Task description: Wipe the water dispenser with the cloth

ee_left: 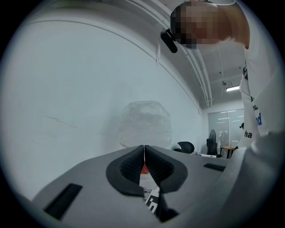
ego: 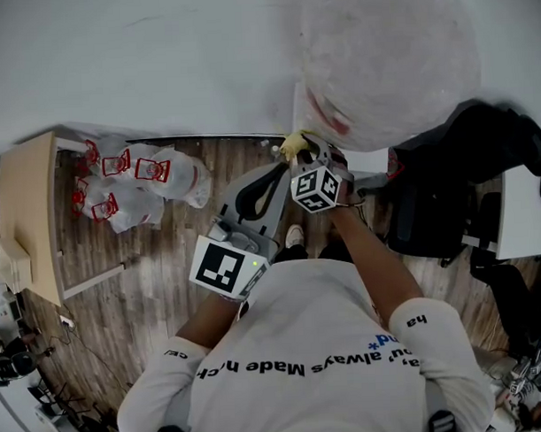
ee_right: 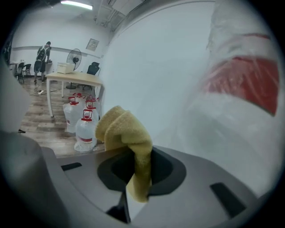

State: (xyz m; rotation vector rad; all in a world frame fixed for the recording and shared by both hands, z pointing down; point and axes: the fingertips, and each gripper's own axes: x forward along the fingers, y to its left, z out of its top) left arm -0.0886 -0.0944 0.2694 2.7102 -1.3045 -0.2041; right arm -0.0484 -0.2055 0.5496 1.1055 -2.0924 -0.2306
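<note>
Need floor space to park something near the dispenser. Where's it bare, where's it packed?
Bare: wood floor between the bagged water jugs and the left gripper, running down beside the beige table. Crowded: right side, where the black chair and white desk close in; clutter in the head view's bottom-left corner; at the water dispenser, the right gripper holds the cloth.

cloth (ee_right: 127,133): fuzzy terry | floor (ego: 158,285): wood planks | water dispenser (ego: 389,65): crinkly plastic wrap
</note>
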